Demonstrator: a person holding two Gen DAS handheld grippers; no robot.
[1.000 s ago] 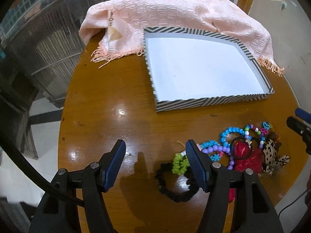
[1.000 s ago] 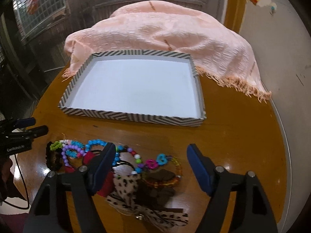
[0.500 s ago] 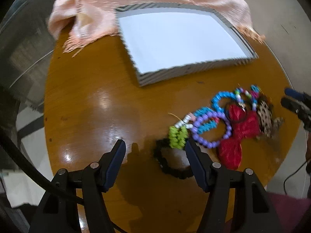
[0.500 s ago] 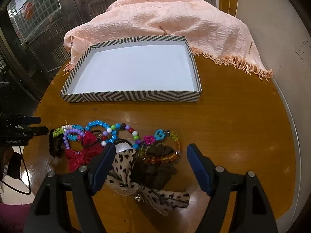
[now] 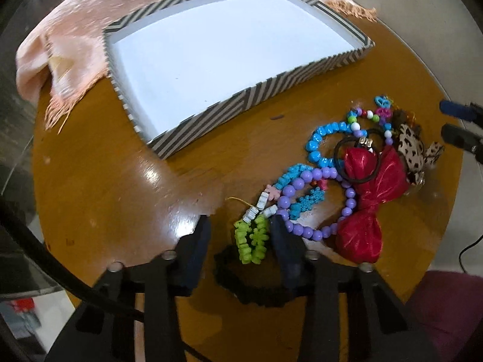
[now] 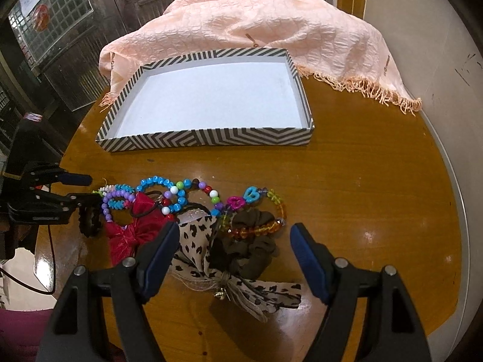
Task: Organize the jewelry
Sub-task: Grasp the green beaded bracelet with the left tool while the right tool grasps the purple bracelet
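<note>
A round, glossy brown wooden table [image 6: 377,181] carries everything, with a crinkled peach shawl with fringes [image 6: 256,21] lying over its far edge at 12 o'clock. In front of the shawl stands a shallow rectangular tray with black-and-white striped walls and a white floor [image 6: 211,137]. The jewelry lies in a heap on the wood at 6 o'clock from the tray. The left gripper [image 5: 240,235] points steeply down and its jaws are closing; a lime green beaded bracelet [image 5: 252,239] is between them, and the pads do not press it yet. Just beside it at 3 o'clock is a purple round-bead bracelet [image 5: 317,202], touching a shiny red fabric bow [image 5: 371,199]. The right gripper [image 6: 234,249] hangs wide open above a leopard-print fabric bow [image 6: 199,238] and a dark brown fabric scrunchie [image 6: 250,250], holding nothing
</note>
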